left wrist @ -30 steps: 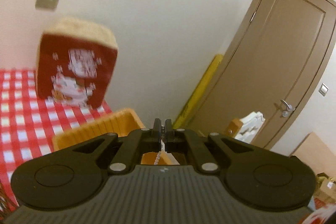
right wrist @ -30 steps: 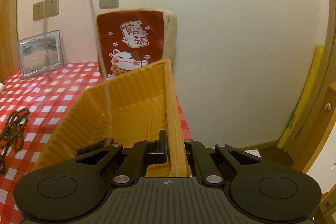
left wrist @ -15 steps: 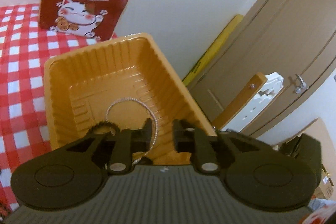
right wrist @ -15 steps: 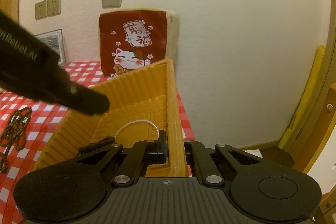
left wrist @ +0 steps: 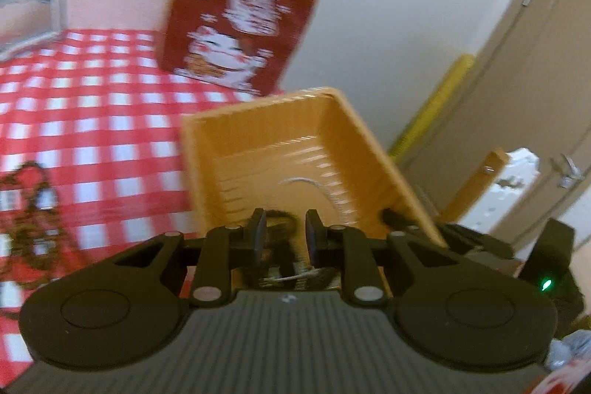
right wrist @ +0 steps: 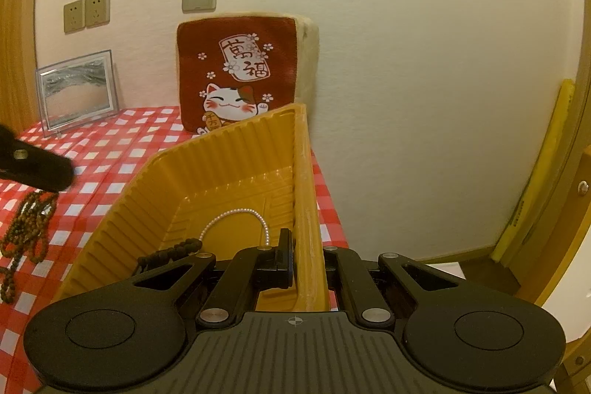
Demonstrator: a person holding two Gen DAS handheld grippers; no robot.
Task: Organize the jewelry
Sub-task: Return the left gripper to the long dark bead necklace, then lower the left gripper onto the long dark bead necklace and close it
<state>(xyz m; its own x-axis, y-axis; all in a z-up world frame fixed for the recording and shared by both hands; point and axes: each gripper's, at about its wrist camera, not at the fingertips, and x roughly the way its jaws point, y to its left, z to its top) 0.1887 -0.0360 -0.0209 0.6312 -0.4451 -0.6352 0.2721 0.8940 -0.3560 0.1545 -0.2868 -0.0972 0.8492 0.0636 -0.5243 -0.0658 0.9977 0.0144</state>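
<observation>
Jewelry sits in two places. Inside the orange ribbed plastic tray (right wrist: 236,180) a white pearl strand (right wrist: 236,215) curves over the floor, and a dark beaded strand (right wrist: 173,250) lies beside it at the near end. Out on the red-and-white checked tablecloth (right wrist: 122,150), left of the tray and apart from it, a brown bead necklace (right wrist: 26,235) lies in loose loops.

My right gripper (right wrist: 308,263) is pinched on the tray's right wall, one finger (right wrist: 285,257) inside against the plastic, the other outside and mostly hidden behind it.

My left gripper (left wrist: 283,233) hovers over the tray's near end with its jaws a little way apart; they have just been opening, and nothing is pressed between them. The dark beads show through the gap, lower down. This view is blurred.

Behind the tray a red lucky-cat cushion (right wrist: 240,76) leans on the wall, with a clear picture frame (right wrist: 77,91) further left.
</observation>
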